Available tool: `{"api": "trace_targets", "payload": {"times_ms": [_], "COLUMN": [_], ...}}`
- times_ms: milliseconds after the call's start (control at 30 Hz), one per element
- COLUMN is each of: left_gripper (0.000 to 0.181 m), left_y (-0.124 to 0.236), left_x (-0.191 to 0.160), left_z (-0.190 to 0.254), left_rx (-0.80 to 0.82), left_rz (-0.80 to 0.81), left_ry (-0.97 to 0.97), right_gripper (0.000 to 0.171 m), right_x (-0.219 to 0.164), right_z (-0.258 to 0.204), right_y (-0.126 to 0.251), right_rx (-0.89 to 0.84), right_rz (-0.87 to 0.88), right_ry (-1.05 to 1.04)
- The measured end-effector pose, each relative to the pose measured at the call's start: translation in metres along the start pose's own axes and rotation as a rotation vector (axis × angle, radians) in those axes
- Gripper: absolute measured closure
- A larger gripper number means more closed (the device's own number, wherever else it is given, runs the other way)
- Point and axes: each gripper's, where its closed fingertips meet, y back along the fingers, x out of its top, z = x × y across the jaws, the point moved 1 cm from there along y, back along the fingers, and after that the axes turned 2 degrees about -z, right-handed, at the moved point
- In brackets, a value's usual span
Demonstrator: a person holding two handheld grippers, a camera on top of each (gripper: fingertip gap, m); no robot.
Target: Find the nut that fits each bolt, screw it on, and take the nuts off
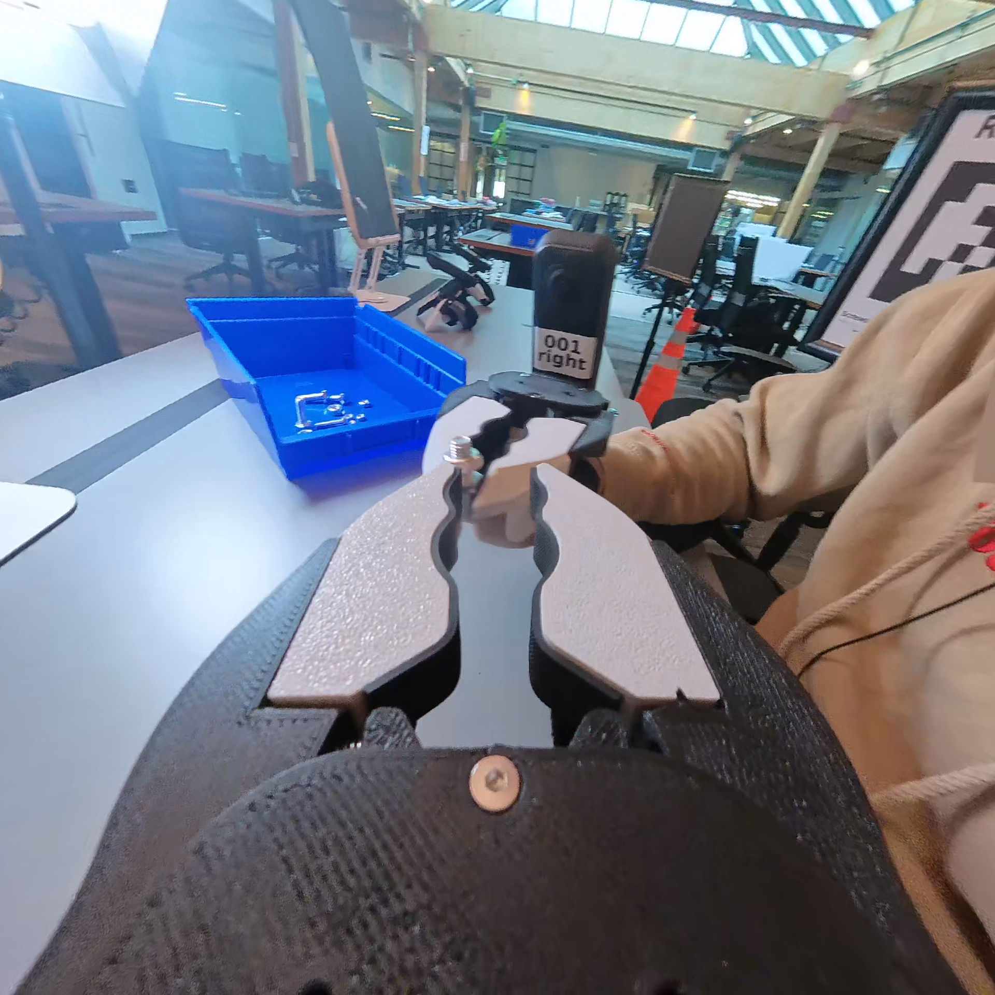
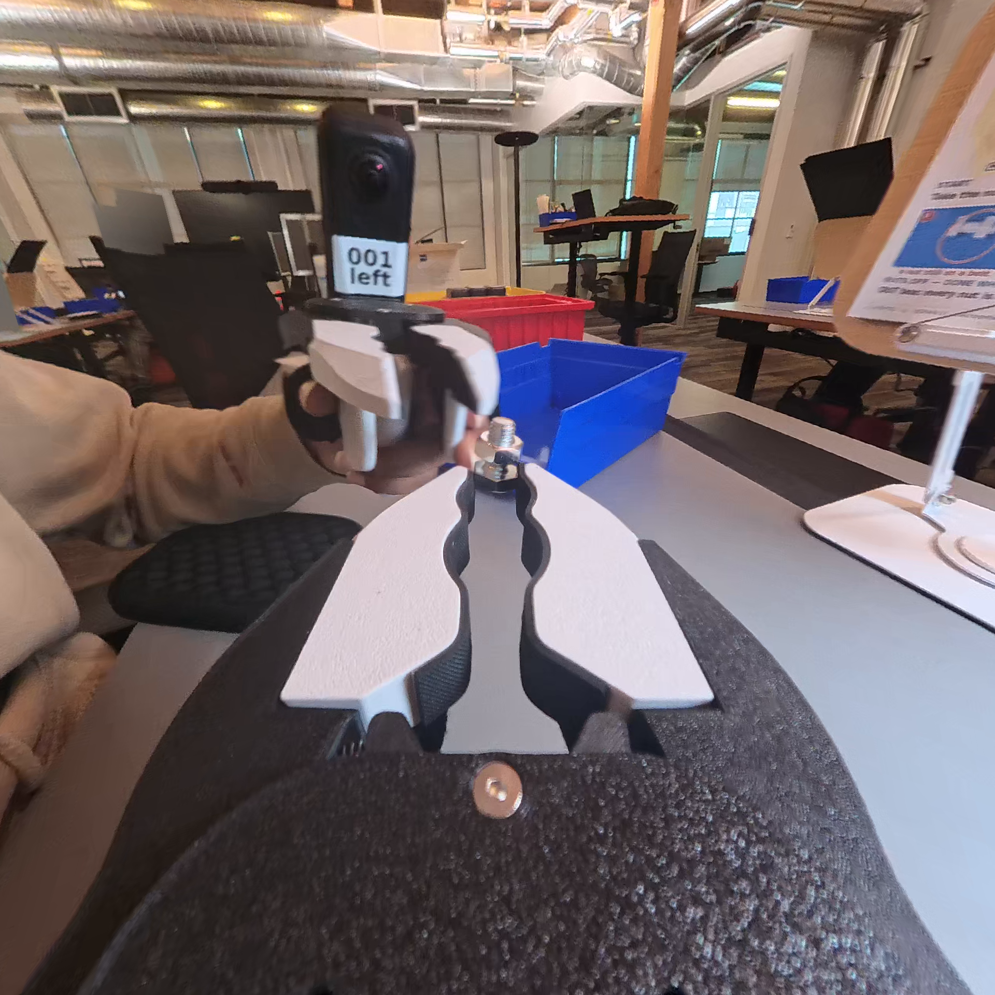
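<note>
A bolt is held upright at frame centre, above the grey desk. In the right wrist view the right gripper is closed on the bolt's hex head, fingers narrowed at the tips. A silver nut is seen on the threaded shank, just above the head, thread end poking out on top.

The left gripper is seen centre-left in that view, tilted, one fingertip touching or just beside the nut; which, cannot be told. In the left wrist view its own fingers are set moderately apart, nothing clamped between them; the bolt sits at the tip of the frame-left finger, with the right gripper facing from behind.

A blue bin is placed on the desk, upper left of the left wrist view, with small silver hardware lying on its floor. A cream sleeve is seen at frame right. A white stand base sits at the right edge of the right wrist view.
</note>
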Motion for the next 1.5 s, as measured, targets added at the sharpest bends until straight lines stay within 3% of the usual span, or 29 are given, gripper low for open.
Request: {"api": "trace_targets", "payload": {"times_ms": [100,233,267,300,533,767,1500], "left_gripper": [0.149,0.154,0.169,0.172,0.152,0.166,0.166], "left_y": [-0.007,-0.007,-0.002,0.003,-0.003,-0.005,-0.007], "left_x": [-0.010,-0.015,-0.013,-0.009,-0.022,-0.028,-0.016], "left_z": [-0.005,-0.001,0.002,0.005,-0.008,-0.004,-0.012], "left_rx": [0.009,-0.014,-0.048,-0.080,-0.007,0.031,0.170], "left_rz": [-0.015,-0.030,-0.023,0.005,-0.002,-0.048,0.082], "left_ry": [0.036,0.031,0.035,0.053,0.056,-0.048,-0.065], "right_gripper": [0.157,0.157,0.157,0.157,0.157,0.157,0.156], "right_x": [-0.008,-0.008,-0.007,-0.007,-0.019,-0.020,-0.009], "right_z": [-0.013,-0.006,0.000,0.005,-0.014,-0.018,-0.011], "right_y": [-0.009,-0.007,-0.005,-0.003,-0.013,-0.016,-0.019], "right_rx": [0.038,0.002,-0.028,-0.040,0.025,0.028,-0.045], "right_rz": [-0.035,-0.037,-0.033,-0.033,-0.084,-0.085,0.017], "right_ry": [0.044,0.057,0.053,0.054,0.127,0.121,-0.009]}}
